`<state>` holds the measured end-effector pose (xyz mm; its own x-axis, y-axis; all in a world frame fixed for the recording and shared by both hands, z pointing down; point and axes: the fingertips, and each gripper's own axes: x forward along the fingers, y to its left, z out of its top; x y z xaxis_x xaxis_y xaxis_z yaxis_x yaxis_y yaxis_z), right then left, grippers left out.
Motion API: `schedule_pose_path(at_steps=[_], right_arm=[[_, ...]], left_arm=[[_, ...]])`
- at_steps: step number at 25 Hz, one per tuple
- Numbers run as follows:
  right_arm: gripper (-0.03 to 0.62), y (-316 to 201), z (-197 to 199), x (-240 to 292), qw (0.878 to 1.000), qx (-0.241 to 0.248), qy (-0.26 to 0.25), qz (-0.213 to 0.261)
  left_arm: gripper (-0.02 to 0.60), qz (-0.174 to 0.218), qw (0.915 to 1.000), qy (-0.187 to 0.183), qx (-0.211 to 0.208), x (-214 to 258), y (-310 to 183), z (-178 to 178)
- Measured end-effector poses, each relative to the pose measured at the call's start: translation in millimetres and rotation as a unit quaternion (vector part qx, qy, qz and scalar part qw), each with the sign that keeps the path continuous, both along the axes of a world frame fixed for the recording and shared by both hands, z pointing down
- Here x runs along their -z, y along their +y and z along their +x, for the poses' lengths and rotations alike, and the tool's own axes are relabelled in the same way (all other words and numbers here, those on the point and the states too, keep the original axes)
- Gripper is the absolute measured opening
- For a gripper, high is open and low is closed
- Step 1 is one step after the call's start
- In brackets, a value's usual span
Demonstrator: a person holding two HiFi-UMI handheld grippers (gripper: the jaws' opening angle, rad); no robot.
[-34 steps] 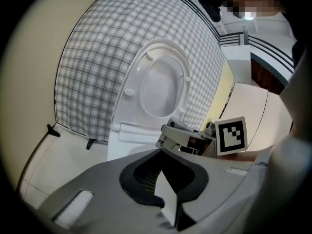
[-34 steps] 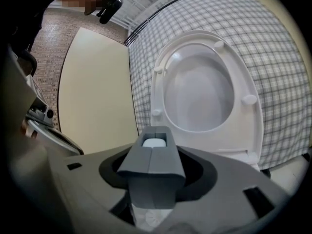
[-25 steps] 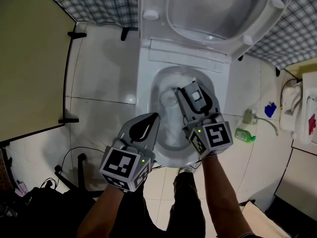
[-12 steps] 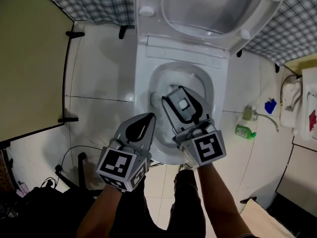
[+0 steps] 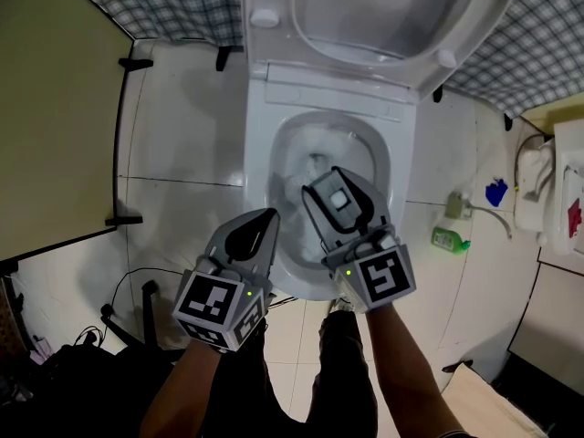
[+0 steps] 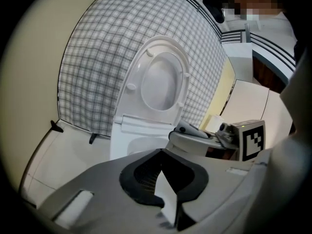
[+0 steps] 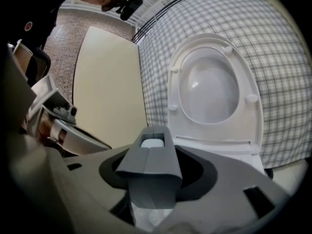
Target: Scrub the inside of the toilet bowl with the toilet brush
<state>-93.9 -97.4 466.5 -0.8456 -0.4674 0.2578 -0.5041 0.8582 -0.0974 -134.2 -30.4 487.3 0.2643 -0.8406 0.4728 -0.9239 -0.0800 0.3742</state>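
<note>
The white toilet bowl (image 5: 259, 185) stands open below me, its seat and lid (image 5: 365, 12) tipped up against the checked wall. My right gripper (image 5: 347, 215) hangs over the bowl's near half, shut on the grey handle of the toilet brush (image 5: 338, 198), which has a white cap. The handle (image 7: 151, 167) stands upright between the jaws in the right gripper view. The brush head is hidden under the gripper. My left gripper (image 5: 271, 217) hovers over the bowl's near left rim, jaw tips together, holding nothing. The left gripper view shows the lid (image 6: 161, 79).
A green bottle (image 5: 449, 241) and a blue object (image 5: 495, 194) lie on the white floor tiles right of the toilet, near white fittings (image 5: 538, 190). A beige partition (image 5: 50, 117) stands at the left, with cables (image 5: 137, 290) on the floor below it.
My right gripper has shifted with the brush to the left and toward the near side of the bowl. The left gripper has hardly moved.
</note>
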Motion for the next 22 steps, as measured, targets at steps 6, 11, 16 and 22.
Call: schedule_pose_path(at_steps=[6, 11, 16, 22], right_arm=[[0.221, 45.1, -3.8, 22.0, 0.999, 0.028, -0.017, -0.004], [0.221, 28.6, 6.8, -6.1, 1.0, 0.001, 0.018, -0.007], [0.221, 7.2, 17.1, -37.3, 0.999, -0.015, 0.048, -0.008], [0.222, 42.1, 12.6, -0.3, 1.0, 0.018, 0.012, -0.001]], left_arm=[[0.009, 0.007, 1.0, -0.005, 0.004, 8.3, -1.1, -8.1], [0.009, 0.008, 1.0, -0.003, 0.002, 8.2, 1.0, -7.0], [0.009, 0.0, 1.0, 0.006, 0.002, 0.4, 5.7, -0.3], [0.009, -0.003, 1.0, 0.007, -0.001, -2.8, 8.7, 0.7]])
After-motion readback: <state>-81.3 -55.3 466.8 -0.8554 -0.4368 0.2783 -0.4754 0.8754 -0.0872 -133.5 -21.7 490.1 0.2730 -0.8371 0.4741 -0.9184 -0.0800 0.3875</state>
